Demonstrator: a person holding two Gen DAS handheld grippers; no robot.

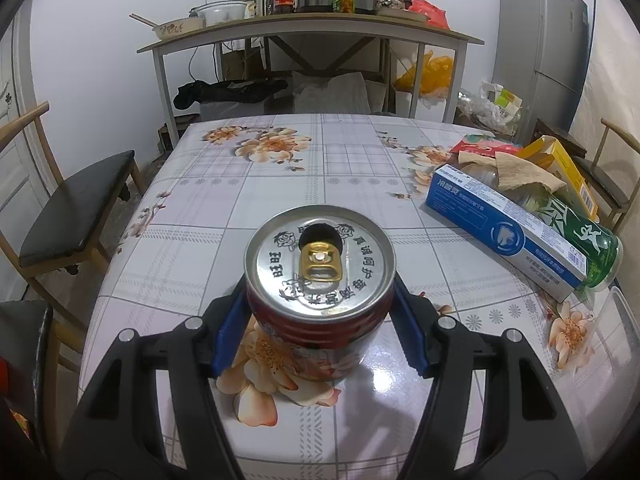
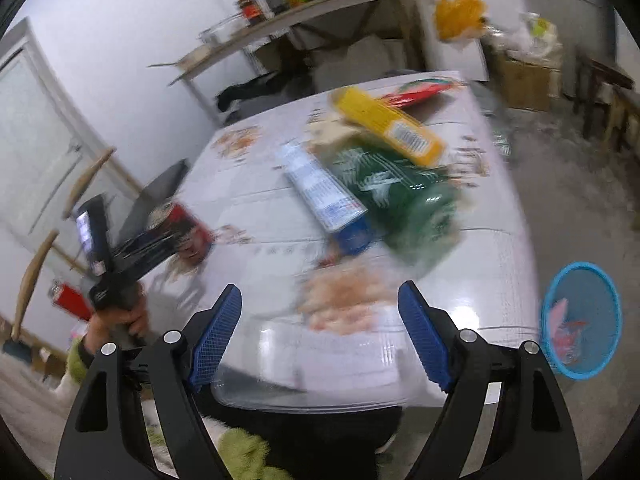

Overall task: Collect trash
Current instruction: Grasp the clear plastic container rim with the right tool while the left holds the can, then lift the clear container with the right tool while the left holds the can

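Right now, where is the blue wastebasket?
Only the right wrist view shows the blue wastebasket: it stands on the floor at the picture's right edge, beside the near right corner of the table, right of the open right gripper.

Wrist views, shared table [image 1: 360, 184], right blurred
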